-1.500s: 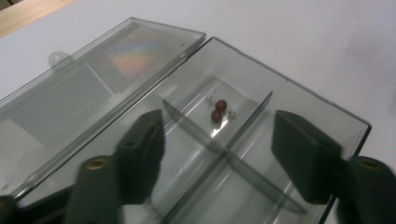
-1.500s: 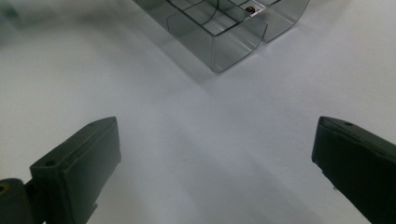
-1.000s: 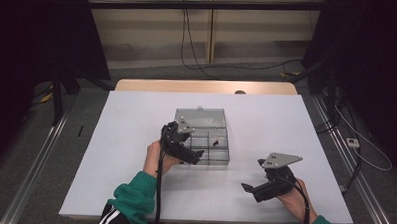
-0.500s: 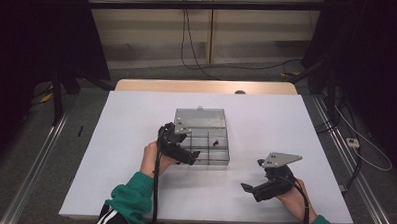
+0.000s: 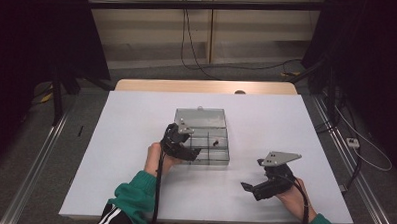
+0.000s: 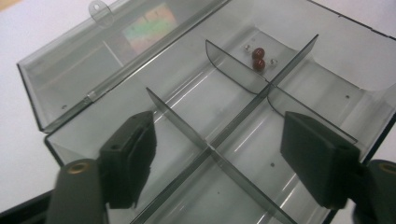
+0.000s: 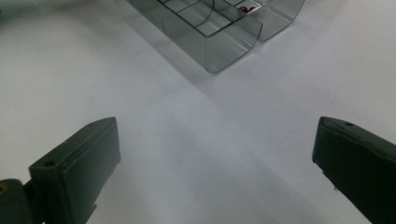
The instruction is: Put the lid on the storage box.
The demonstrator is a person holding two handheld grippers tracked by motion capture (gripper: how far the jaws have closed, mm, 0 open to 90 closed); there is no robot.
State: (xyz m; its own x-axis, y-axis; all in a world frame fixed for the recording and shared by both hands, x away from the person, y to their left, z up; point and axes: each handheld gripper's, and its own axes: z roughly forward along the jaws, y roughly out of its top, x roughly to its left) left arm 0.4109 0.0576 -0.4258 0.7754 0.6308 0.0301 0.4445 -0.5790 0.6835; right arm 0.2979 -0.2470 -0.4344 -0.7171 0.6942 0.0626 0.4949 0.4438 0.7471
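One white desk (image 5: 135, 140), carrying a single clear grey compartment box (image 5: 220, 160) near its middle, lid (image 5: 200, 117) swung open and standing up at the far side. Inside, crossed dividers (image 6: 210, 149) splitting the tray into several cells; exact count hard to tell. Two hands on the near side, each in a green sleeve cuff, each gripping one tool. Left hand (image 5: 157, 158) raised at the box's near left corner, wrist tipped so the left claw (image 5: 182, 150) leans forward and down over the tray's left cells. Left claw (image 6: 219, 158) part open, jaws just been closing, straddling the divider crossing with nothing pinched between the pads and no pad touching the plastic as far as can be seen. Right hand (image 5: 293, 198) low at the near right of the desk, well apart from the box, right claw (image 5: 249, 188) pointing left and level just above the surface. Right claw (image 7: 215, 172) wide open over bare desk, holding nothing, box corner (image 7: 219, 46) farther ahead. Two small dark red beads (image 6: 258, 58) touching each other in a far cell, flanked by two tiny clear specks.
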